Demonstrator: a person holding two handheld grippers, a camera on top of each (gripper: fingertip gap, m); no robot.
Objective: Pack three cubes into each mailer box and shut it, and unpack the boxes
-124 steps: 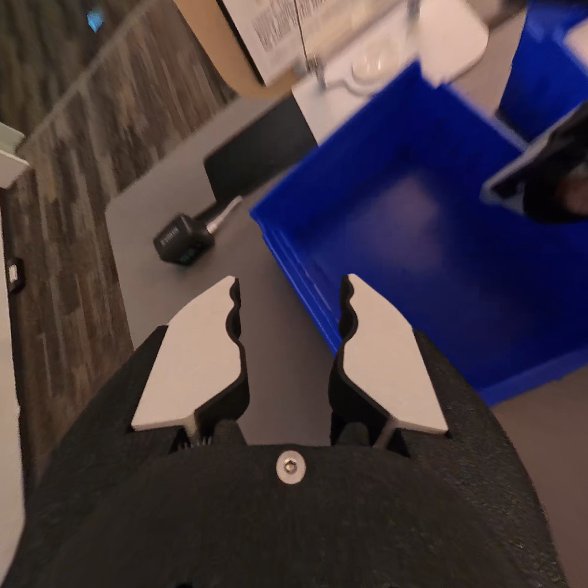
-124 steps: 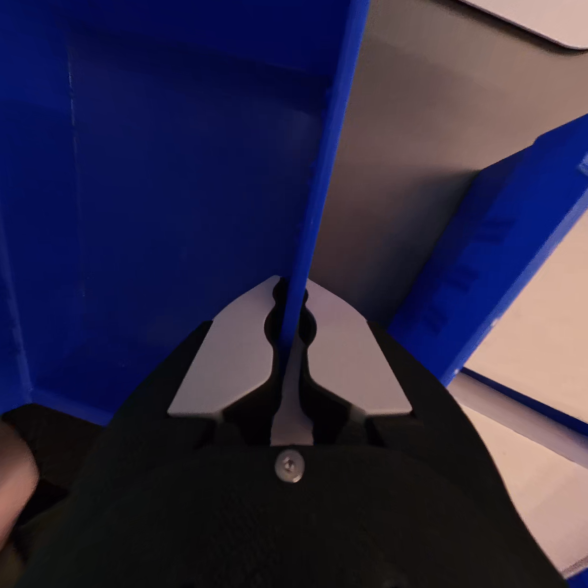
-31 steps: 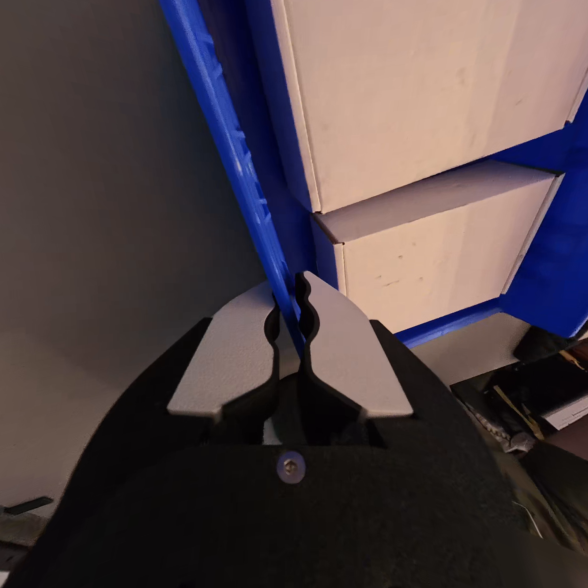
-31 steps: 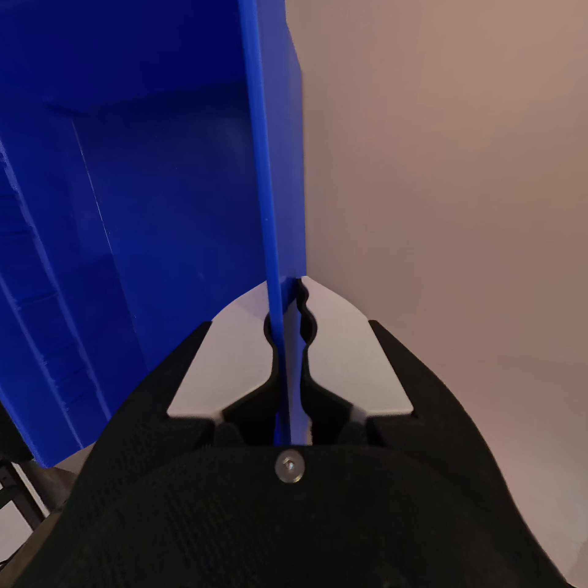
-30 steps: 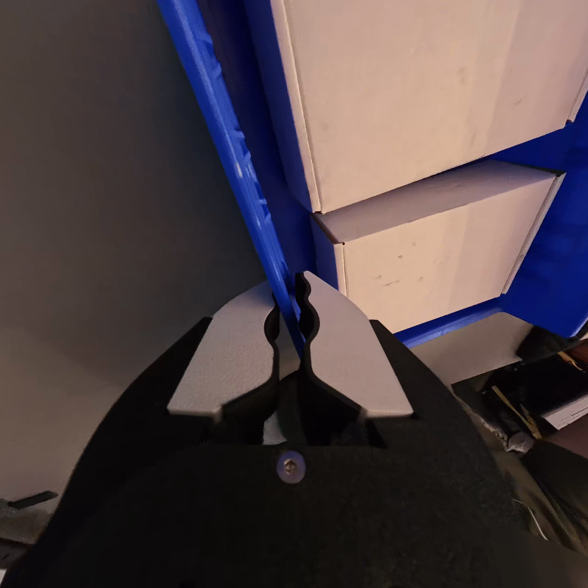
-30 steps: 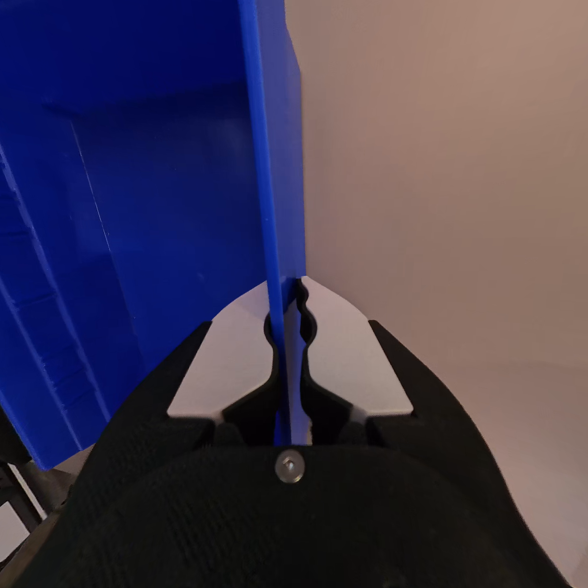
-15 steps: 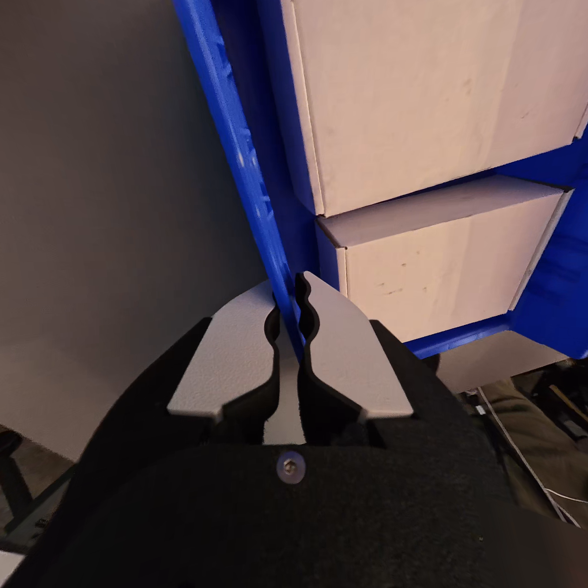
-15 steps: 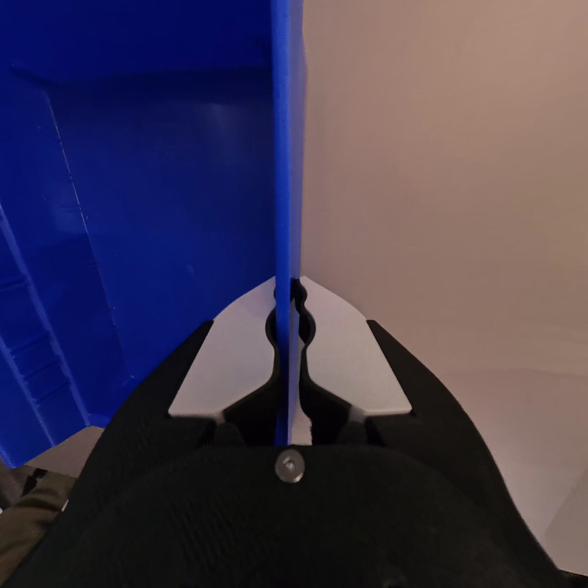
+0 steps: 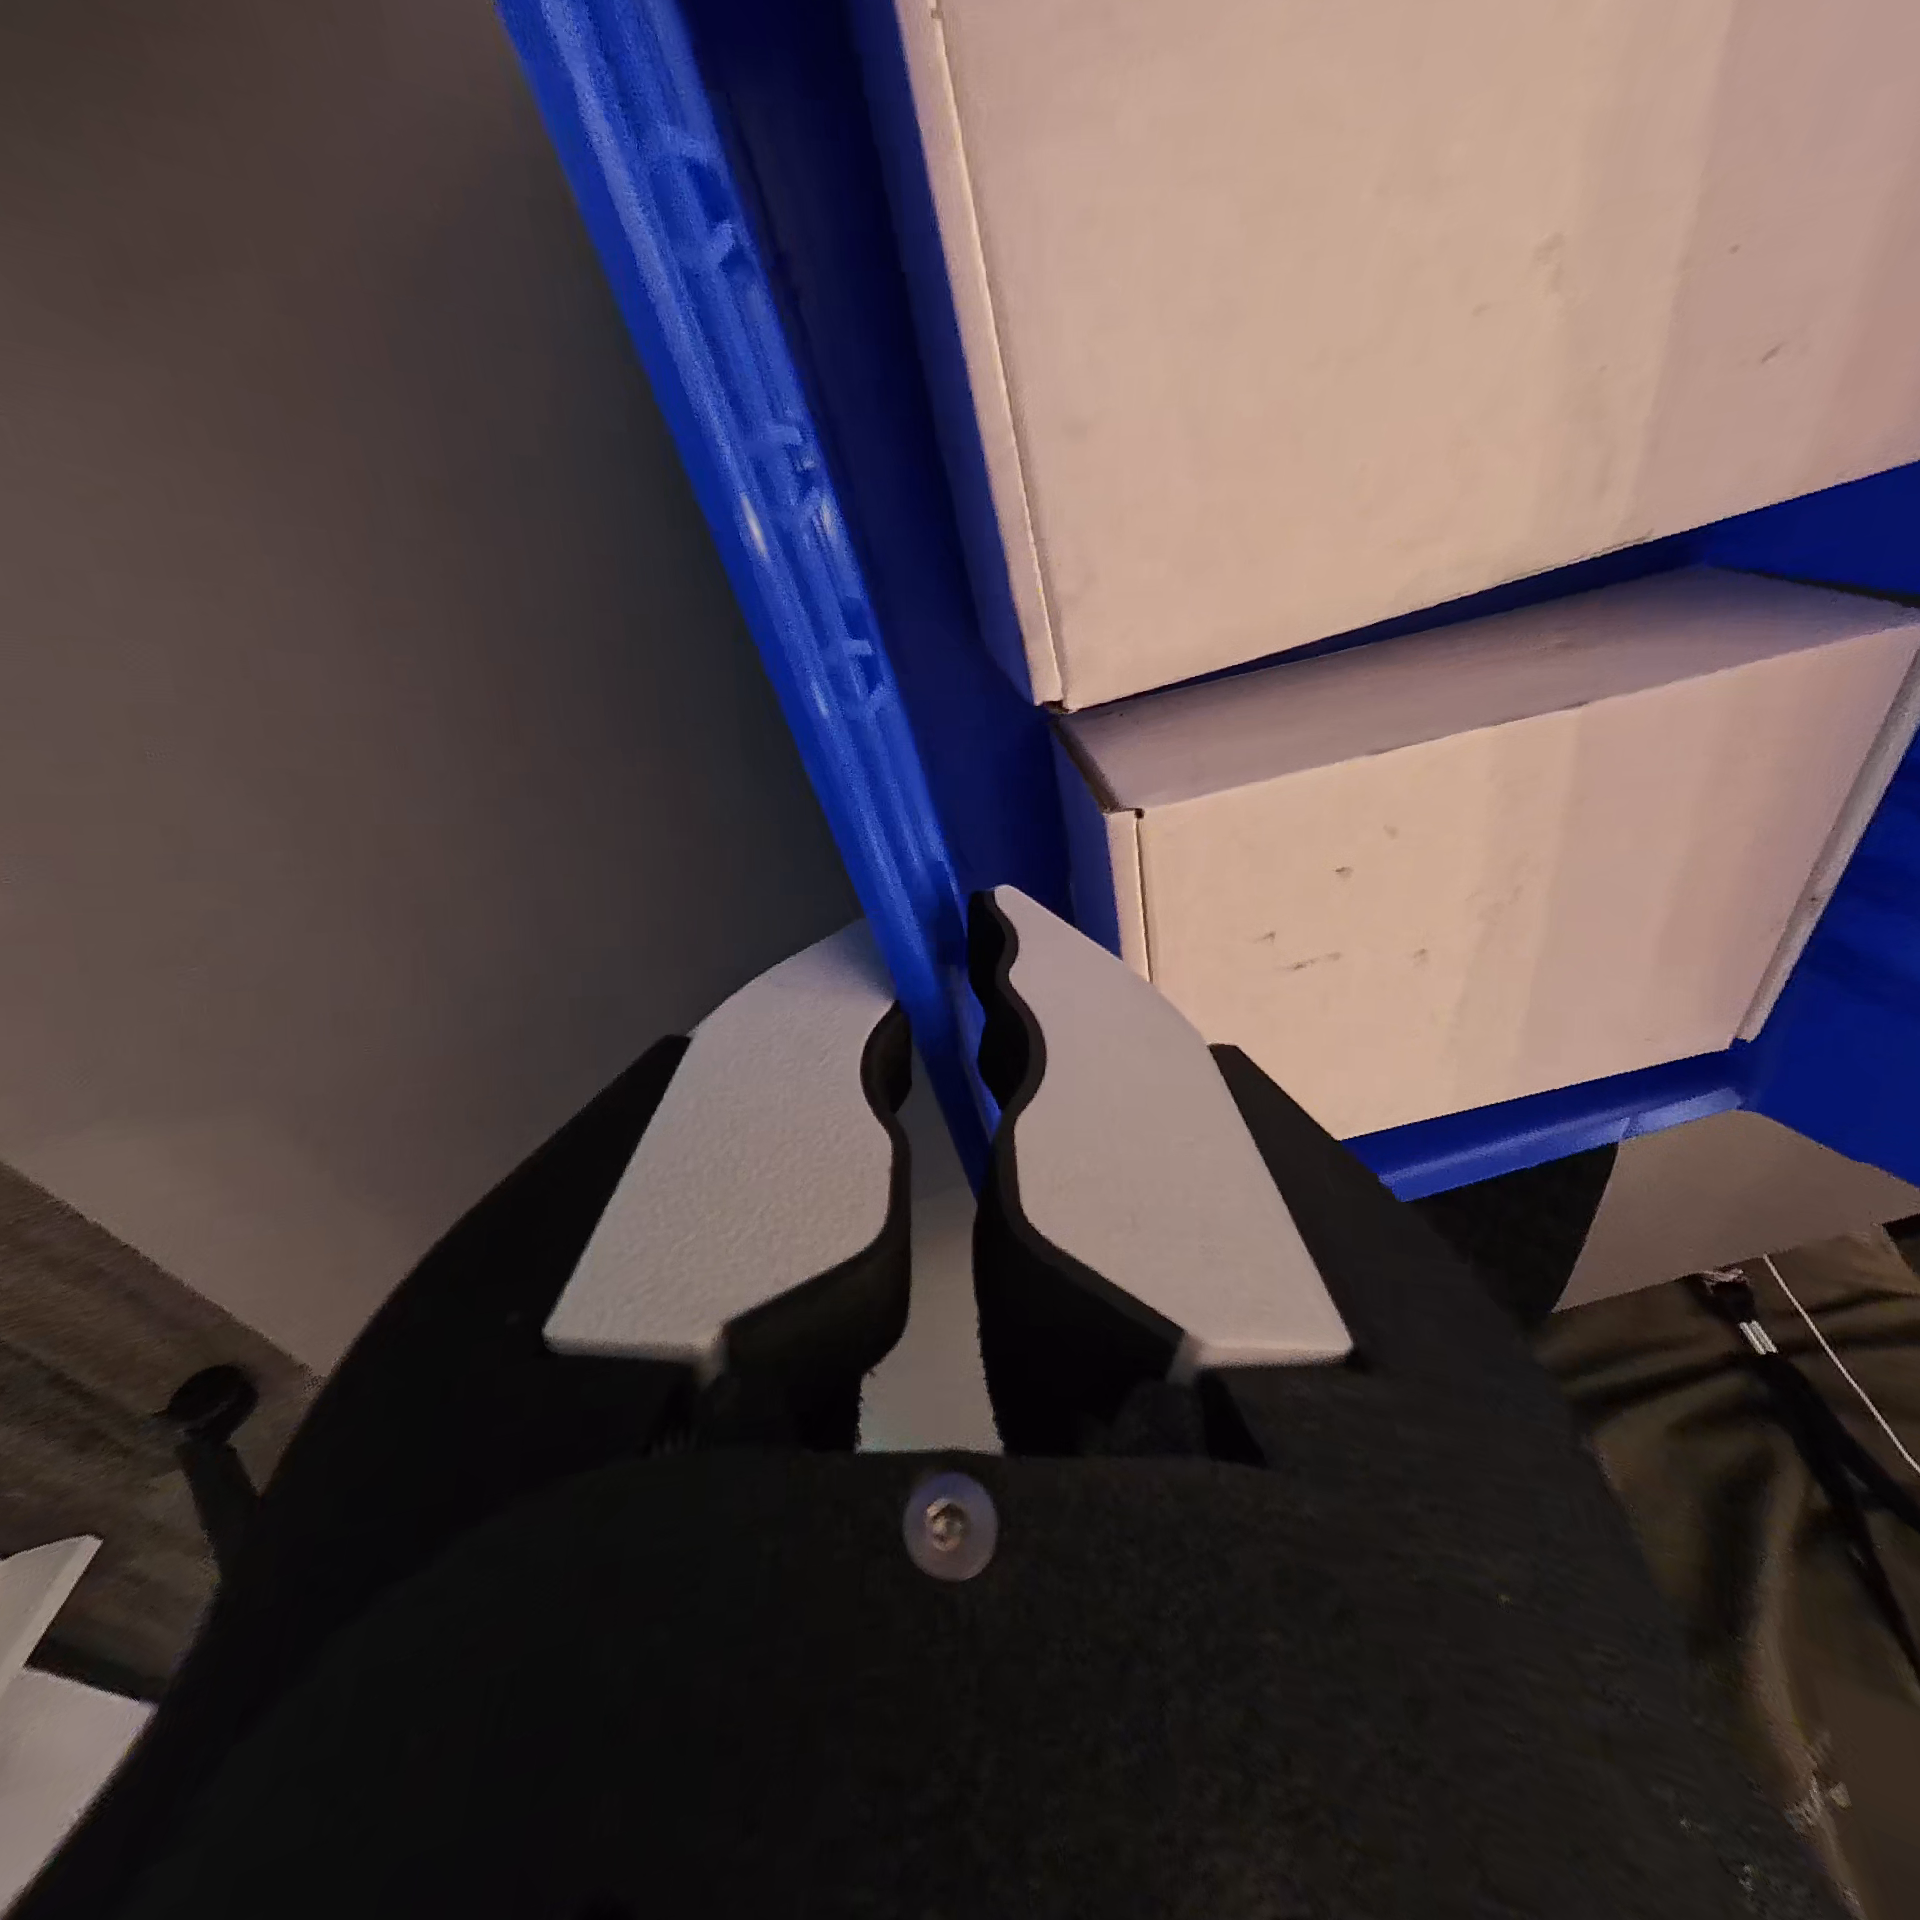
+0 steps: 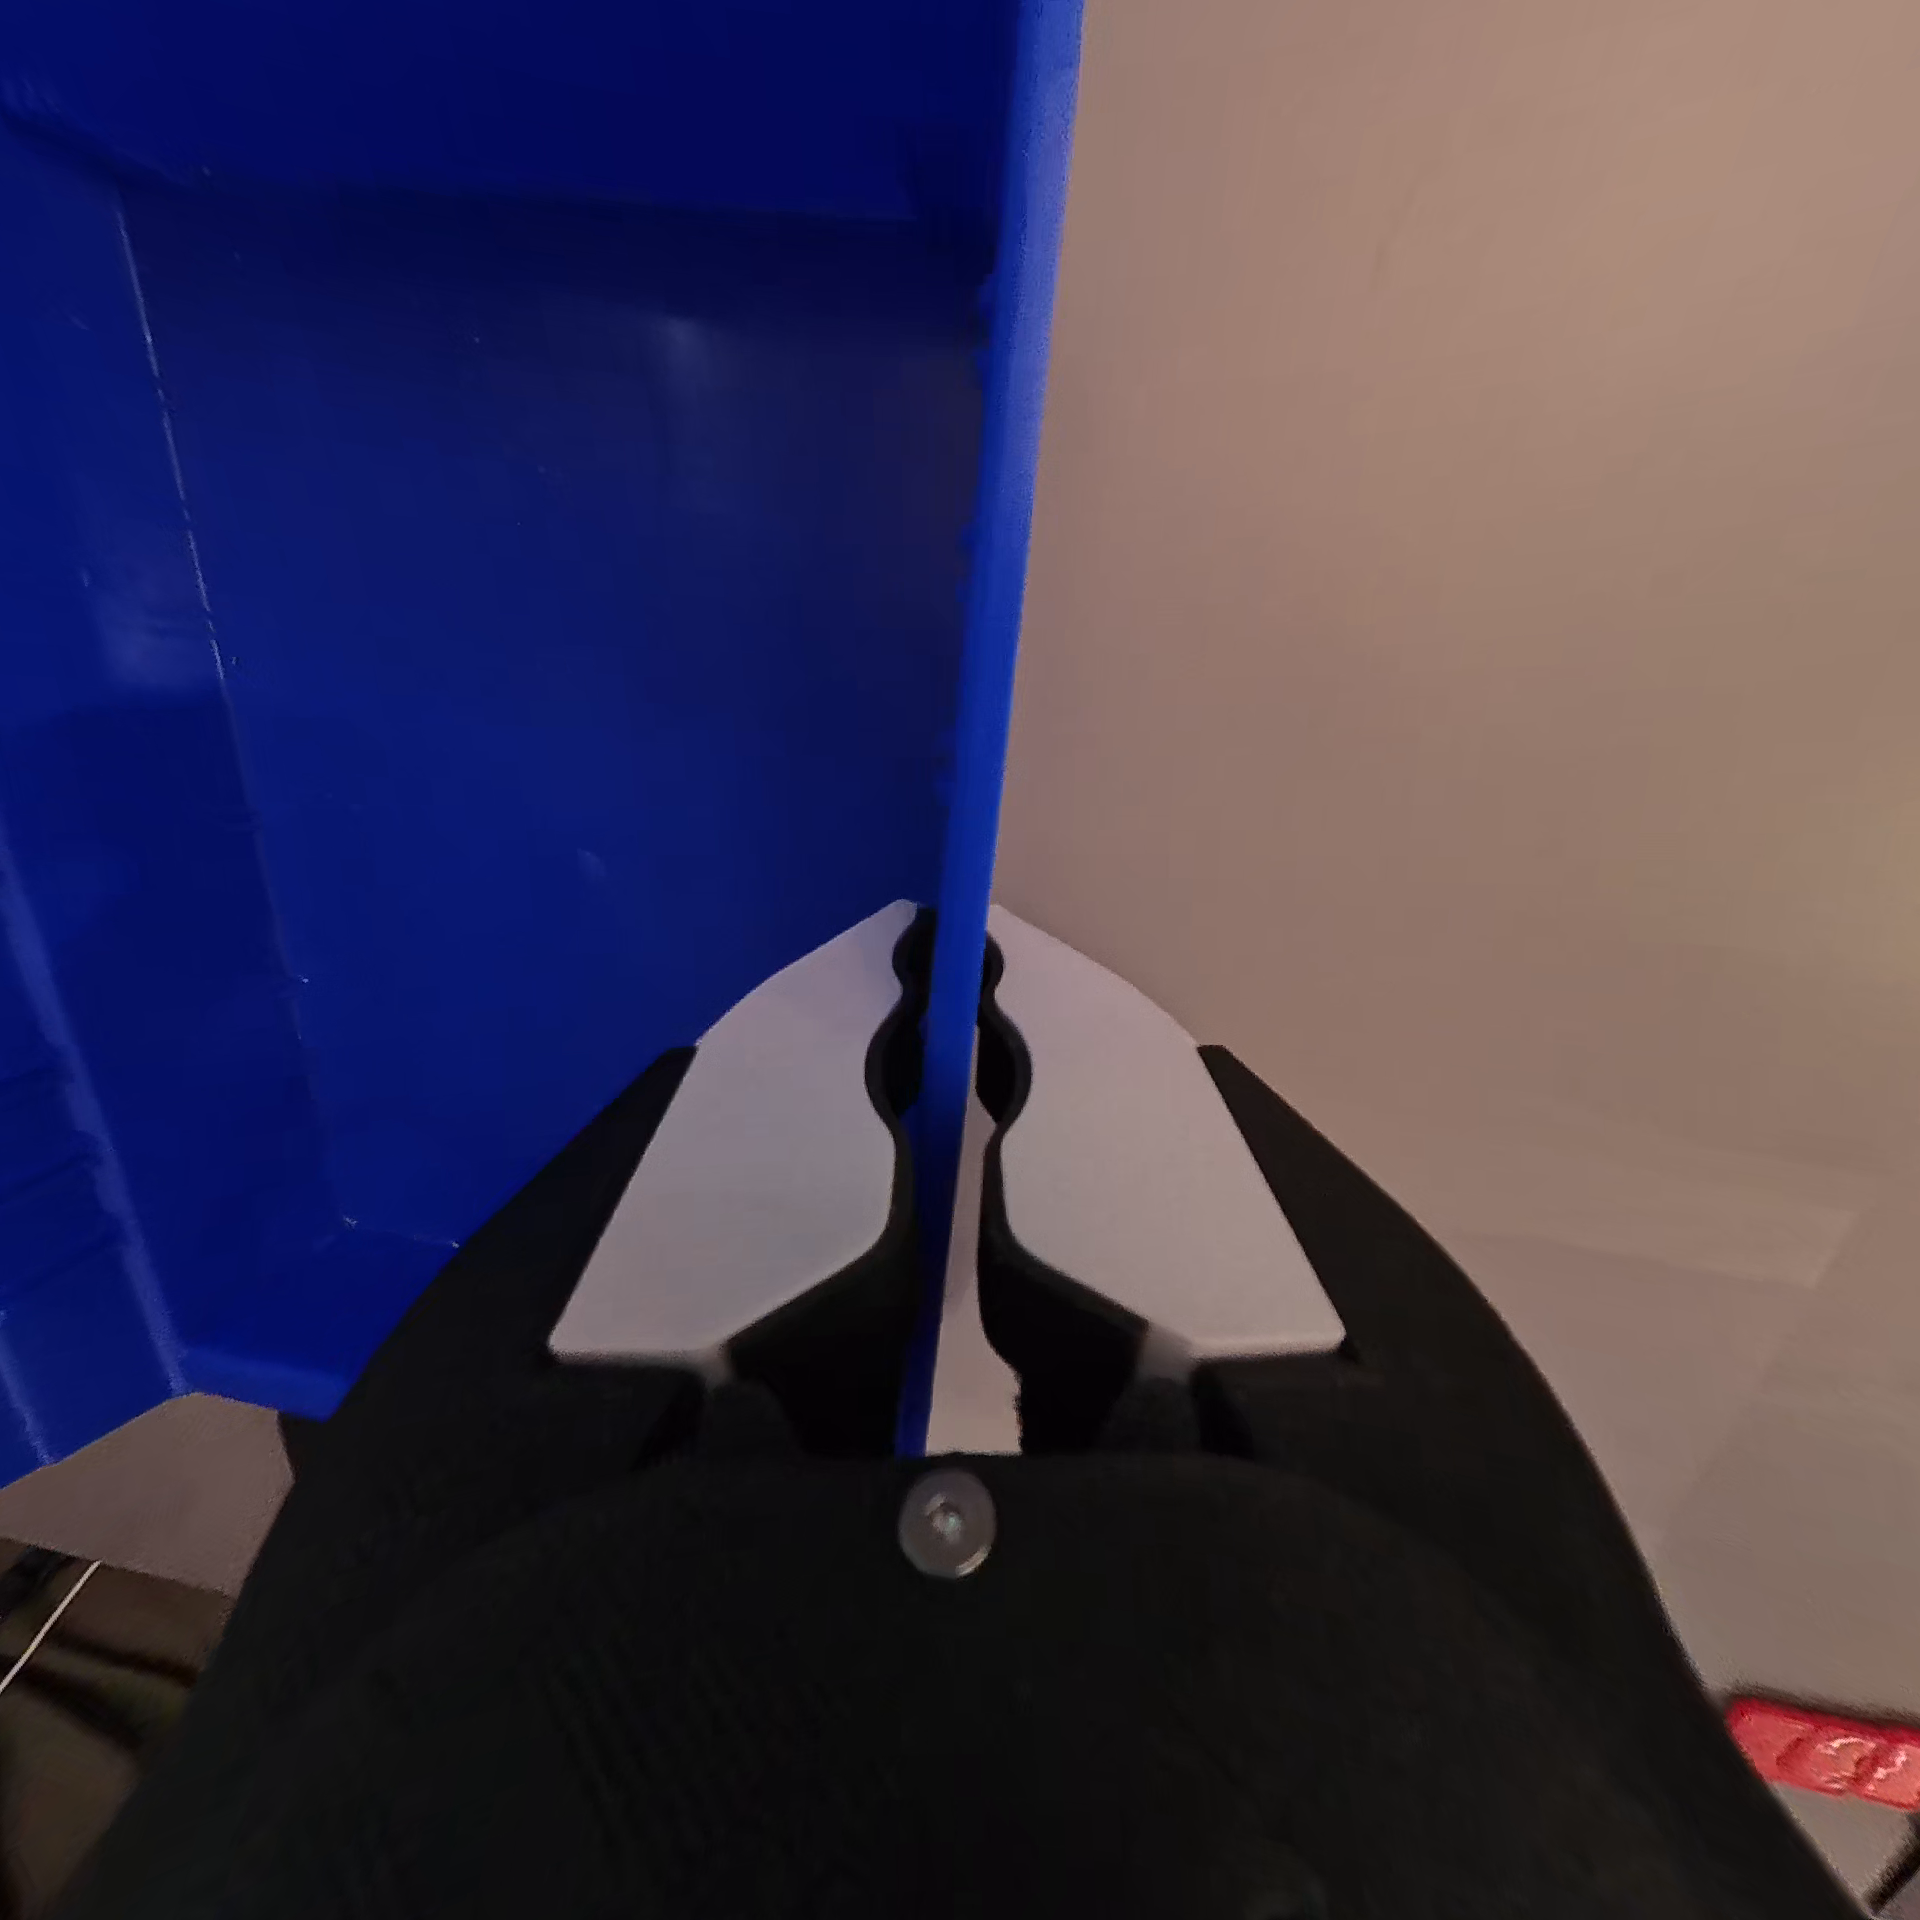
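Observation:
In the left wrist view, my left gripper [image 9: 943, 925] is shut on the left wall of a blue bin [image 9: 790, 582]. Two shut white mailer boxes lie in that bin, the upper box [image 9: 1434, 291] above the lower box [image 9: 1455, 914]. In the right wrist view, my right gripper [image 10: 951, 914] is shut on the right wall of a blue bin [image 10: 997, 582]; the part of its inside that shows holds nothing. No cubes are in view.
A grey table top [image 9: 343, 582] lies left of the bin in the left wrist view, with dark floor and cables [image 9: 1766, 1382] at the lower right. A pale surface [image 10: 1455, 623] lies right of the bin wall, and a red object [image 10: 1829, 1756] shows at the bottom right. There is about 75 cm between the tips of the two grippers.
4.1 s ago my left gripper was open over the table; now it is shut on the bin wall. Over the last second both bins have shifted slightly in view, with more of the floor showing below.

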